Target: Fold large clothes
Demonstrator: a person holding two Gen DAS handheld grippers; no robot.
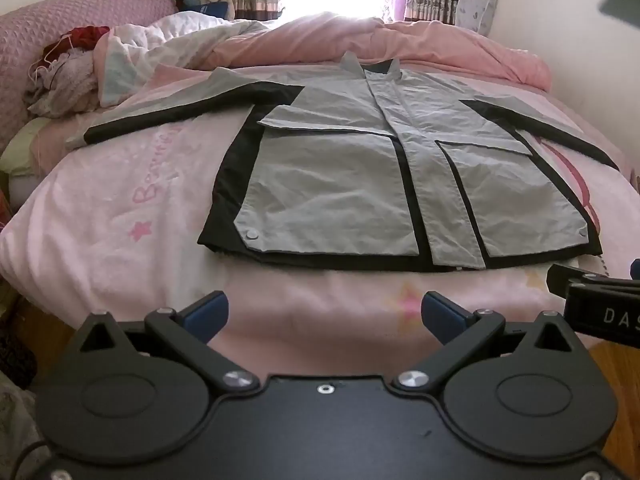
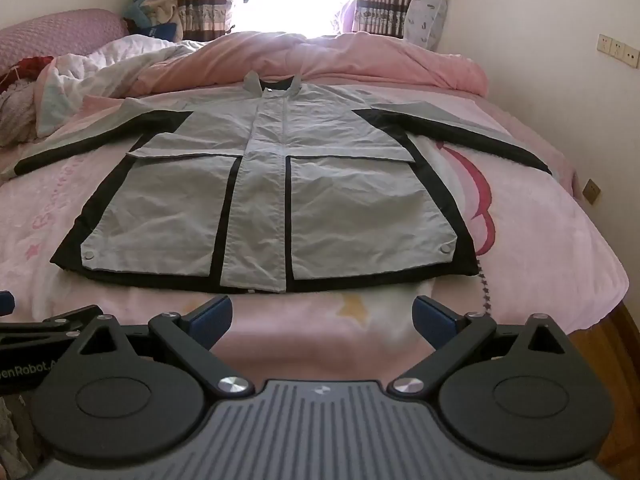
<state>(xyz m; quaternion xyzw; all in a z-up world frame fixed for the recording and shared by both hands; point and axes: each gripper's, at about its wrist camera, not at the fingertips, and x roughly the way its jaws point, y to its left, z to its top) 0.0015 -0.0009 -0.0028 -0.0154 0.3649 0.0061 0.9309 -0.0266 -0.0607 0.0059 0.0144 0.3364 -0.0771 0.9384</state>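
Since the jacket (image 2: 264, 200) lies flat and face up across the middle of the frame, grey panels edged in black, both sleeves spread out to the sides and its collar toward the window at the top, no fold looks begun. Its hem runs along the lower middle, just above the blue fingertips in both wrist views. It rests on a pink bedsheet (image 2: 540, 240), with a bunched pink duvet (image 2: 360, 60) behind the collar and a heap of loose clothes (image 1: 64, 76) at the upper left.

Both tools hover short of the hem. The left gripper (image 1: 325, 316) has its jaws spread as wide as they go and holds nothing; the right gripper (image 2: 322, 316) is the same, wide apart and empty.

The likely first step is bringing a sleeve across the chest. To do it well, pinch each sleeve near the cuff and again near the shoulder seam, lift only enough to clear the fabric, and lay it straight across without dragging the body. The cloth looks thin and creased, so smoothing each fold before the next should keep the stack square.
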